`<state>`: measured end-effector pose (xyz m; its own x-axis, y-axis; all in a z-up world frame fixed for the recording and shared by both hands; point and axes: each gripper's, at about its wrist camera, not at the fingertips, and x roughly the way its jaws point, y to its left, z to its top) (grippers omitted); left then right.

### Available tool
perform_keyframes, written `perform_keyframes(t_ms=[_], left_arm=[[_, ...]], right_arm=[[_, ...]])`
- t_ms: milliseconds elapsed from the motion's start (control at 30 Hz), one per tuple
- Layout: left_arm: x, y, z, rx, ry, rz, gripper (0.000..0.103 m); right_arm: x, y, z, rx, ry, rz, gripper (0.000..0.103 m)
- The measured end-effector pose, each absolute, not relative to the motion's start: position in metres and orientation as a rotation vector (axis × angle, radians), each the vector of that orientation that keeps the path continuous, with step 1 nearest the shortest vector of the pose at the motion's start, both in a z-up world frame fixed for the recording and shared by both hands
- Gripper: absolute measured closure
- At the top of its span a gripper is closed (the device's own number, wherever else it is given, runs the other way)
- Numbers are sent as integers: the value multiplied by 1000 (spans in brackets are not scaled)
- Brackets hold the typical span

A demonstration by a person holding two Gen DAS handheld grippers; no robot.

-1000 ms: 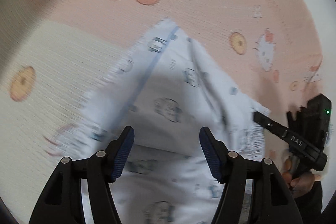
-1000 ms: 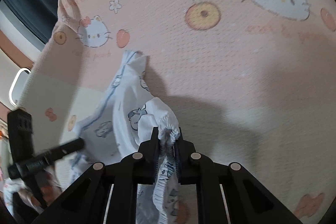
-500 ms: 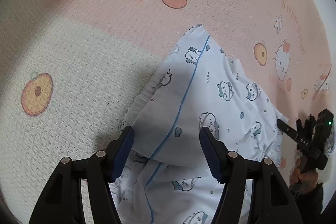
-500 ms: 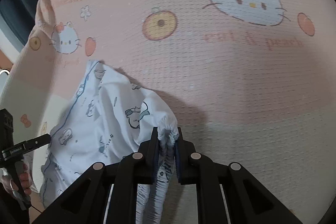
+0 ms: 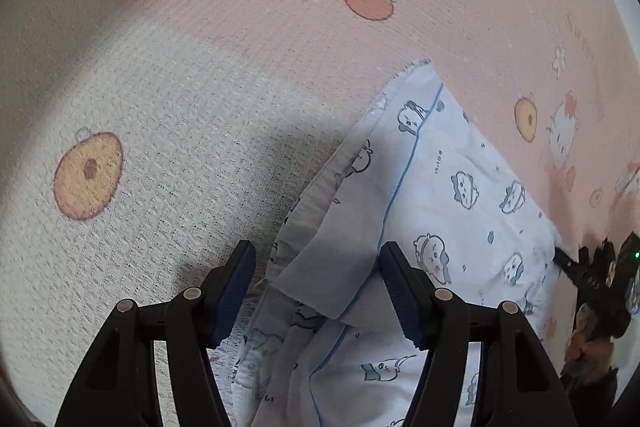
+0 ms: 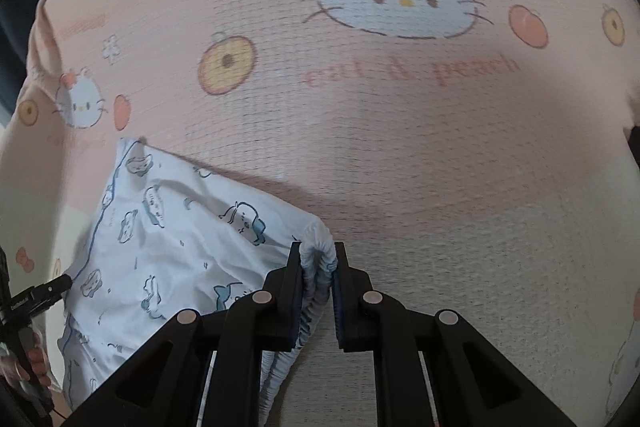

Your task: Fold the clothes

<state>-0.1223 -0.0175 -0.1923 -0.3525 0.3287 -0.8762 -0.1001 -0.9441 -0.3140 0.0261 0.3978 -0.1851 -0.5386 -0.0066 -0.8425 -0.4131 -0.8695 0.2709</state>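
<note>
Folding stage: the white cartoon-print garment (image 5: 452,187) lay partly doubled over on the pink-and-cream printed mat (image 5: 168,131), one layer lapped over another near the left hand-held gripper (image 5: 316,291).
Garment type: it had a blue piping line and a gathered elastic edge (image 6: 318,247); it looked like pyjama bottoms or shorts, though I could not tell for certain.
Garment place: it sat where the mat's pink field met its cream field, well inside the mat's far edge; the nearer part ran out of view below both cameras.
Right hand-held gripper (image 6: 317,259): it was clamped on the gathered elastic edge, which bulged up between the jaws, with a ruffled band hanging down below.
Left hand-held gripper: its jaws stood wide apart, holding nothing, poised over the lapped fold.
What seemed done: at least one layer lay over another, and the far corner (image 5: 416,67) lay flat.
What seemed left: the cloth was wrinkled and the held edge was not laid down, so the fold did not look finished; how many folds remained I could not judge.
Other: a bare hand (image 6: 30,359) held the left tool.
</note>
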Motion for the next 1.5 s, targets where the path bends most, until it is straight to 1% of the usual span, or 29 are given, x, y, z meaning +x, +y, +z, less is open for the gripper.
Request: perform_keyframes(t_ms=[133,200,267,333,367,533,567,633,667,700,733,767,800,833,867,1000,1033,1100,1167,1233,1367,1433,1500], left_arm=[[-121,-15,-193,-1553,-252,2377,41],[-119,-13,-194,-1533,-237,2376,48],[-117,-16,-197,-1509,-247,2418,77],[-115,-19,-200,-1483,-264,2471,80],[-114,-18,-201,-1475,-238,2492,82],[-113,2,-198,-1469,11,2546,82],[-114,-1,-196,-1486,-33,2533,81],[-121,-10,-190,-1540,-200,2480,78],[-124,-15,-188,-1565,-283,2451,72],[-127,-19,-185,-1589,-365,2419,69],[-130,-24,-182,-1611,-447,2386,61],[-133,-29,-179,-1631,-529,2350,51],[-137,-33,-172,-1635,-593,2326,44],[-144,-35,-162,-1625,-624,2314,32],[-151,-33,-150,-1613,-620,2308,29],[-174,-5,-105,-1616,-377,2350,29],[-180,6,-97,-1606,-309,2355,29],[-197,37,-87,-1594,-166,2339,29],[-210,65,-85,-1588,-78,2312,29],[-226,89,-91,-1577,-52,2308,29],[-242,121,-124,-1568,-1,2286,29],[-249,130,-139,-1581,15,2289,29],[-253,129,-150,-1582,-14,2296,29]], right_arm=[[30,404,-186,-1351,691,2468,93],[30,407,-187,-1348,696,2464,93],[30,412,-188,-1346,702,2447,93],[31,416,-190,-1348,713,2427,93],[32,418,-192,-1351,719,2415,93],[35,421,-198,-1376,746,2383,93],[36,421,-198,-1371,747,2392,92],[38,421,-200,-1361,765,2407,92],[39,423,-200,-1354,799,2407,89],[40,425,-201,-1346,832,2407,87],[42,427,-202,-1338,865,2407,84],[42,431,-202,-1328,914,2406,78],[43,435,-203,-1312,992,2403,73],[44,439,-204,-1294,1065,2400,63],[46,443,-206,-1272,1120,2399,57],[58,451,-216,-1122,1280,2447,54],[63,452,-221,-1057,1312,2483,51],[69,452,-223,-1004,1330,2511,51],[65,449,-218,-1064,1279,2506,51],[64,447,-218,-1083,1254,2507,51],[74,451,-221,-1041,1397,2434,50],[78,451,-220,-1055,1403,2427,51],[78,450,-216,-1077,1360,2435,51]])
